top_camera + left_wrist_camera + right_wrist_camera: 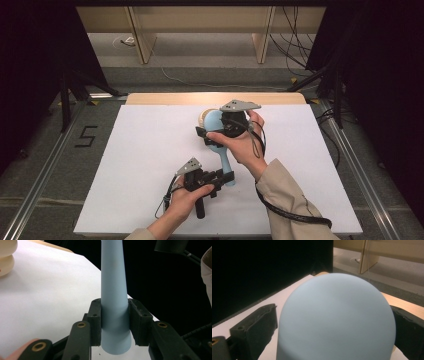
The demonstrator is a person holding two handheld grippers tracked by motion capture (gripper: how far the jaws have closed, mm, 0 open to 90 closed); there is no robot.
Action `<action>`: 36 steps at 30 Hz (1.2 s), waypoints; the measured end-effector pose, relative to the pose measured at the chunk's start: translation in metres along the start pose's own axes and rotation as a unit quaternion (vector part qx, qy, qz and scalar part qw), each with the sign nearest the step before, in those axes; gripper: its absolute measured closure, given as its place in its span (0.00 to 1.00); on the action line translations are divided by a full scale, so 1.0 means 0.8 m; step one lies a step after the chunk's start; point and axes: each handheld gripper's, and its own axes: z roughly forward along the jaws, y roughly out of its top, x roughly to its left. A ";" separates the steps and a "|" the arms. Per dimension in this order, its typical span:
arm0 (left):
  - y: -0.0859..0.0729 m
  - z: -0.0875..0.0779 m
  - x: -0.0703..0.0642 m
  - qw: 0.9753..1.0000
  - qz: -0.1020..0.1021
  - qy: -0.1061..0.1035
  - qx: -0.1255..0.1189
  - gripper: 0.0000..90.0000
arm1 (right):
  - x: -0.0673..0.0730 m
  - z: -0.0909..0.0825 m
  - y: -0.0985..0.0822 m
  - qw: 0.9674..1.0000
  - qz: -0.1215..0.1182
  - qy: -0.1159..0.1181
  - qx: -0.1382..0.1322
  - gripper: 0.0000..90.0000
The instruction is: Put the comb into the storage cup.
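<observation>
A light blue club-shaped object lies over the white table sheet, with a round head [213,120] and a tapered handle [225,160]. My left gripper [227,176] is shut on the wide end of the handle [113,290], one black jaw on each side of it. My right gripper [209,134] is held from above by a hand. Its jaws sit on both sides of the blue head [334,320], pressed against it. A cream ridged object [202,118] rests on the table just behind the head and is partly hidden by it. The cream object [6,257] is also in the left gripper view.
The white sheet [145,150] covers the table, with a bare wooden strip [165,98] along its far edge. Metal rails [47,160] run along both sides. Beyond the table are wooden furniture legs [142,45] and cables [295,45] on the floor.
</observation>
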 end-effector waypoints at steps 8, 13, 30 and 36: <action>0.000 0.000 0.001 1.000 -0.003 0.002 0.000 0.72 | 0.000 0.000 0.000 1.000 0.012 -0.007 0.006 0.14; -0.001 0.000 0.001 1.000 -0.005 0.003 -0.001 0.72 | 0.000 -0.002 0.001 1.000 0.016 -0.010 0.013 0.17; -0.002 0.001 0.002 1.000 0.003 0.013 0.006 0.72 | 0.003 -0.002 0.002 0.999 0.025 -0.013 0.033 0.22; 0.000 0.000 0.002 1.000 0.012 0.019 0.008 0.72 | 0.005 -0.001 0.004 0.999 0.021 -0.011 0.036 0.22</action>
